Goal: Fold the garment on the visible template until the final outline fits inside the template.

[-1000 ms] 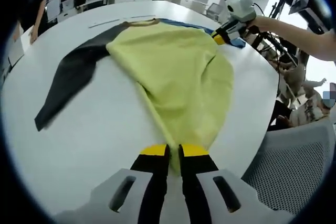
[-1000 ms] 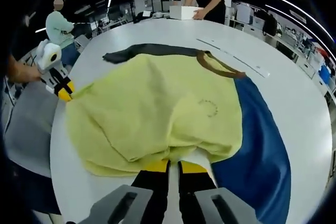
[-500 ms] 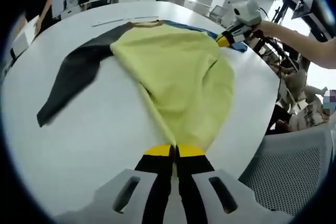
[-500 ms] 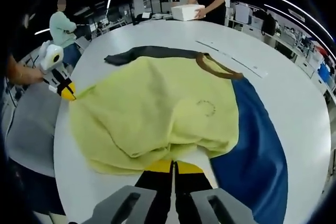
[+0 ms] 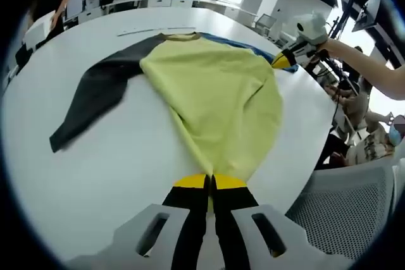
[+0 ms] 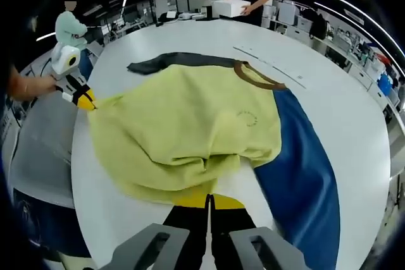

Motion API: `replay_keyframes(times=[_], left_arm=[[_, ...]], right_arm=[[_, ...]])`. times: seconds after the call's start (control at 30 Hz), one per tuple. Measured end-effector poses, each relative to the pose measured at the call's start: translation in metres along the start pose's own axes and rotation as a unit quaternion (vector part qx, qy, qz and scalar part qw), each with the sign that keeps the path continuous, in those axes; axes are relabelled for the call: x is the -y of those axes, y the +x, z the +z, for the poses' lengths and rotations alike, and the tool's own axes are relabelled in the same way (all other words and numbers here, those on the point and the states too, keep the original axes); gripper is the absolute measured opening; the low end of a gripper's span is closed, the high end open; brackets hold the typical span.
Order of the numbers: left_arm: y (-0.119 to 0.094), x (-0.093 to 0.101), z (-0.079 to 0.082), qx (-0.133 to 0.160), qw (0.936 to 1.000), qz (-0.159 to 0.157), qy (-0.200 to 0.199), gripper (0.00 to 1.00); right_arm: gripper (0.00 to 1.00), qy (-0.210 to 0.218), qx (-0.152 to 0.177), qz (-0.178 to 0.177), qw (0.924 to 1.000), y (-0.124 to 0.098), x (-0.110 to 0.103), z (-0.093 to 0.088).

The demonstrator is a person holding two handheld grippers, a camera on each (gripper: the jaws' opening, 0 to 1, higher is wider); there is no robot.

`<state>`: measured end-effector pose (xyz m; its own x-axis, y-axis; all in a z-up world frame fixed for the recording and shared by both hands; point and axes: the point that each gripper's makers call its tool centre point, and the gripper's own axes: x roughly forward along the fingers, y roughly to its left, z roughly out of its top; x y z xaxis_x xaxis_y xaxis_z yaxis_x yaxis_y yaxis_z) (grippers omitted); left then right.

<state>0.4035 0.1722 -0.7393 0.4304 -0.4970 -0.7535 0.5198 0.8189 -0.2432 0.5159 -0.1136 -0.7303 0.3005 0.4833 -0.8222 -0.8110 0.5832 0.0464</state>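
Garment [image 5: 218, 99] on white table [image 5: 95, 169]

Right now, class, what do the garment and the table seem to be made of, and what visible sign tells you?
Garment: soft matte knit fabric, probably cotton-like; it drapes and wrinkles where the right hand-held gripper pinches its hem. Its sleeves look alike, one dark, one blue. Table: smooth white hard top, perhaps laminate; it shows a faint even sheen.

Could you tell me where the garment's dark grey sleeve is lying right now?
In the left gripper view the dark grey sleeve lies flat on the white table, stretching leftward from the yellow body.
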Motion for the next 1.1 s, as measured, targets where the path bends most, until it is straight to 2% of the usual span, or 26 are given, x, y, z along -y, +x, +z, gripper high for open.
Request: replay_keyframes(times=[0.17,0.27,0.47,0.57,0.77,0.93,1.1], left_arm=[[-0.004,0.000,0.000,0.001,1.0000,-0.001,0.000,0.00],[-0.007,-0.002,-0.001,0.003,1.0000,0.002,-0.006,0.00],[-0.010,-0.003,-0.003,0.006,0.9999,0.000,-0.010,0.00],[-0.013,-0.003,-0.002,0.013,0.9994,-0.007,-0.031,0.00],[-0.017,-0.009,-0.004,0.017,0.9989,-0.006,-0.042,0.00],[-0.021,-0.011,-0.005,0.024,0.9969,-0.009,-0.075,0.00],[-0.023,-0.013,-0.008,0.021,0.9971,-0.011,-0.073,0.00]], right_arm=[[0.00,0.005,-0.009,-0.024,0.9997,-0.013,-0.008,-0.018],[0.00,0.031,-0.003,-0.034,0.9989,-0.020,-0.013,-0.028],[0.00,0.046,0.010,-0.066,0.9967,-0.033,-0.025,-0.039],[0.00,0.055,0.014,-0.079,0.9952,-0.039,-0.031,-0.044],[0.00,0.072,0.011,-0.087,0.9936,-0.044,-0.048,-0.057],[0.00,0.094,0.014,-0.094,0.9911,-0.045,-0.059,-0.067],[0.00,0.111,0.017,-0.099,0.9887,-0.045,-0.070,-0.078]])
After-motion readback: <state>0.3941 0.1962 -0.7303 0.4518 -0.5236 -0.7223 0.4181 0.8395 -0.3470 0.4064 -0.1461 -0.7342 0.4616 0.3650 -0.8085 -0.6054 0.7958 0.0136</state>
